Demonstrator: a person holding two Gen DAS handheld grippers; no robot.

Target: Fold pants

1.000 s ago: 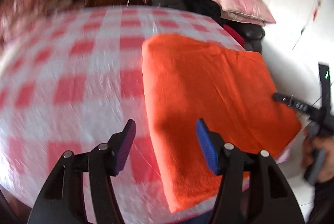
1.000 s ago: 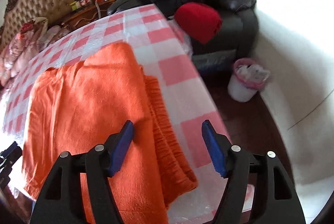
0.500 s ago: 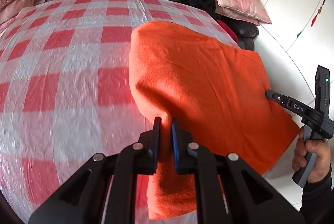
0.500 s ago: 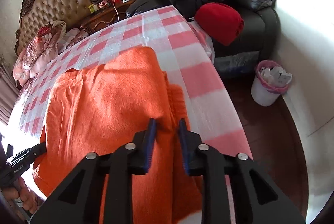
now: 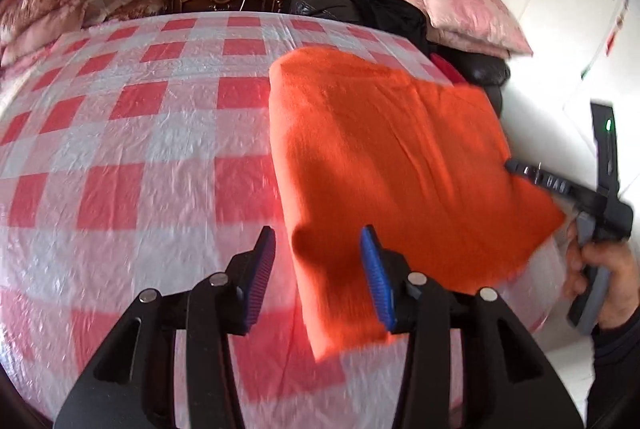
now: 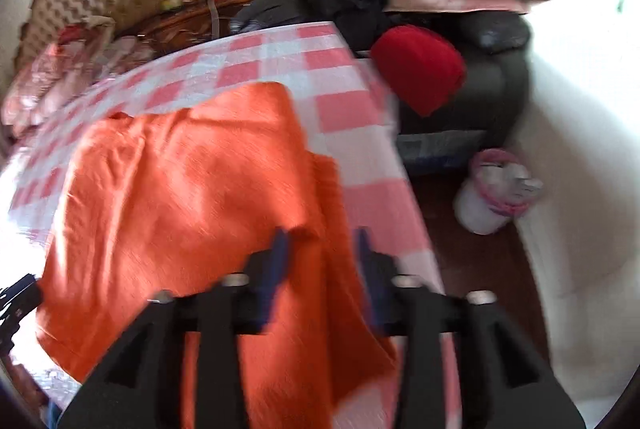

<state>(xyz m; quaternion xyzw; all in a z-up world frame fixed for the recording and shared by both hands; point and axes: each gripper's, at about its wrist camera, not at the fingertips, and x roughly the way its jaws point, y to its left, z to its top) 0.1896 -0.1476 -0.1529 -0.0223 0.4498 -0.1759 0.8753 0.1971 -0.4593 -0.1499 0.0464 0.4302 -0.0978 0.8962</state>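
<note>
- Blue-padded left hand-held gripper (image 5: 318, 265) stands open, the near corner of the orange pants (image 5: 384, 165) between its pads but not pinched; the right hand-held gripper (image 6: 322, 263) is likewise open over the cloth — blurred.
- Pants lie already folded on the checked table (image 5: 140, 149), hanging off its edge at 5 o'clock.
- Judged step: between folds; next calls for a fresh grip on an edge.
- Around: red cushion (image 6: 420, 67) at 1 o'clock, bin (image 6: 494, 197) at 3 — neither obstructs.
</note>
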